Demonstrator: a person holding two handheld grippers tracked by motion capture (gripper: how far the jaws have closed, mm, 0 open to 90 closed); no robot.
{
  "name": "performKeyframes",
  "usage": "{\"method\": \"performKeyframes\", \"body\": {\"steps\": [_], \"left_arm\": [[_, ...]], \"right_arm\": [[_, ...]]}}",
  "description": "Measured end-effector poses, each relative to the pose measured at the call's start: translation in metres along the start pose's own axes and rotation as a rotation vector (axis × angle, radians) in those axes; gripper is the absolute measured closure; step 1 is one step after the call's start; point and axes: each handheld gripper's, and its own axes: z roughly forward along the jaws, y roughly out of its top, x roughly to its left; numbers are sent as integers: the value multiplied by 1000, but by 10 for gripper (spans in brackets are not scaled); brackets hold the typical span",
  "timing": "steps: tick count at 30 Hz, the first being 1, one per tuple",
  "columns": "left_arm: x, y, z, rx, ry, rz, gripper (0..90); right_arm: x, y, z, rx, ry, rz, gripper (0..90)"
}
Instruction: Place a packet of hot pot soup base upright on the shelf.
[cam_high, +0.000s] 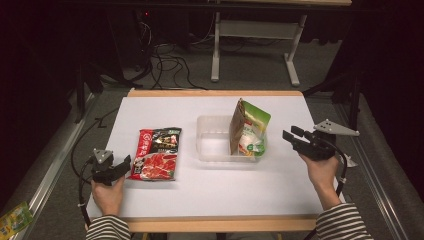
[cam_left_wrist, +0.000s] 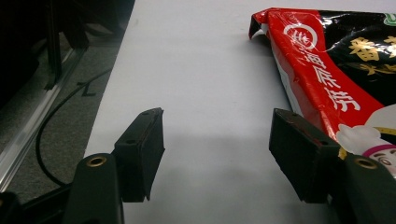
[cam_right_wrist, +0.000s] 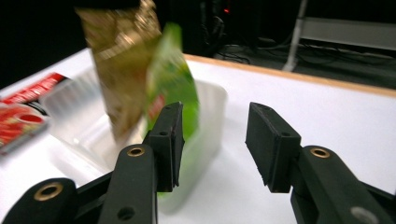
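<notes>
High view: green pouch (cam_high: 252, 131) stands in clear tray (cam_high: 210, 150); right gripper (cam_high: 291, 135) beside it, empty. Red pouch (cam_high: 157, 153) flat on white tabletop (cam_high: 210, 192).

Left gripper view: left gripper (cam_left_wrist: 215, 156) agape beside red pouch (cam_left_wrist: 336, 79). I judge pick next; must straddle edge.

Right gripper view: right gripper (cam_right_wrist: 212, 144) parted. Dark room, cables on floor (cam_right_wrist: 233, 49).

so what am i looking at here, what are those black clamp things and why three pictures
A person sits at a white table holding a hand-operated claw in each hand. One picture looks down from above; the other two come from cameras riding on each claw. The left claw is open beside a red and black food packet, holding nothing. The right claw is open too, near a clear plastic tub where a green and brown pouch stands upright.
</notes>
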Motion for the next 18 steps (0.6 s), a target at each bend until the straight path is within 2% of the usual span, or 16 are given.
{"method": "performKeyframes", "body": {"steps": [2, 7, 11, 15, 18], "left_arm": [[0, 0, 0, -2, -4, -1, 362], [-1, 0, 0, -4, -6, 15, 402], [3, 1, -1, -6, -16, -10, 405], [7, 2, -3, -5, -35, -33, 404], [7, 4, -5, 2, -49, -21, 410]], "right_arm": [[-5, -12, 0, 12, -15, 20, 568], [-11, -42, 9, 67, -84, -19, 564], [-16, -62, 15, 124, -120, -15, 564], [-20, -76, 21, 174, -139, -8, 564], [-23, -83, 25, 218, -144, -12, 563]]}}
